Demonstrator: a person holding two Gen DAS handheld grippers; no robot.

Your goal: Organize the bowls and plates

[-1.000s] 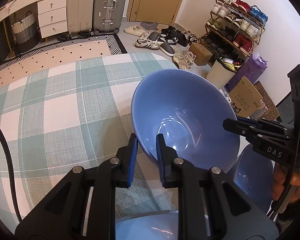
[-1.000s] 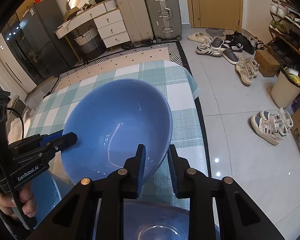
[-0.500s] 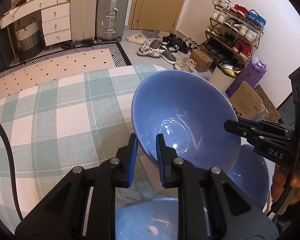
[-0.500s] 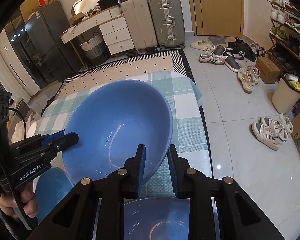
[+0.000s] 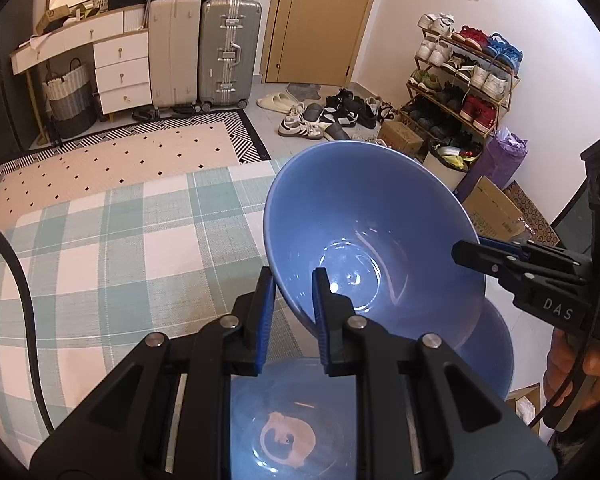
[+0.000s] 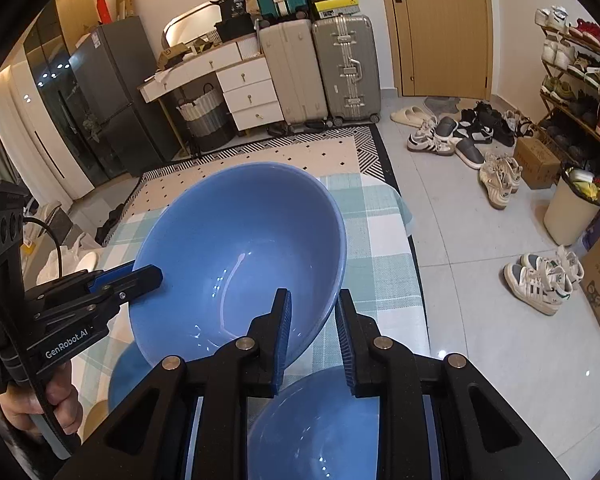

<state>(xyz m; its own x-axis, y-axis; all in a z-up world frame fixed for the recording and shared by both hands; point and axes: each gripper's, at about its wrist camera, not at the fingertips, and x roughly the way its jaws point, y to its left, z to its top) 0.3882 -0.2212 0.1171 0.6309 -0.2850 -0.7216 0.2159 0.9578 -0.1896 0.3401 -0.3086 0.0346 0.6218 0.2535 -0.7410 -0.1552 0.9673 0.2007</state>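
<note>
A large blue bowl [image 5: 360, 220] [image 6: 240, 232] hangs tilted above the checked tablecloth [image 5: 100, 248], held from two sides. My left gripper [image 5: 294, 280] is shut on its near rim in the left wrist view. My right gripper [image 6: 313, 300] is shut on the opposite rim, and it shows in the left wrist view as the right gripper [image 5: 466, 250] clamping the bowl's right edge. The left gripper [image 6: 154, 276] appears at the bowl's left edge in the right wrist view. Two more blue bowls sit below: one [image 5: 284, 420] under my left fingers and another [image 5: 492, 352] beneath the held bowl.
The table's far edge [image 6: 404, 216] drops to a tiled floor with scattered shoes [image 6: 540, 276]. A shoe rack [image 5: 464, 76], a bin [image 6: 568, 216], cardboard boxes, suitcases [image 5: 228, 52] and a drawer unit stand around the room. A hand [image 6: 40, 400] holds the left gripper's handle.
Both grippers have risen with the large bowl held between them. The two lower bowls and more of the far room have come into view.
</note>
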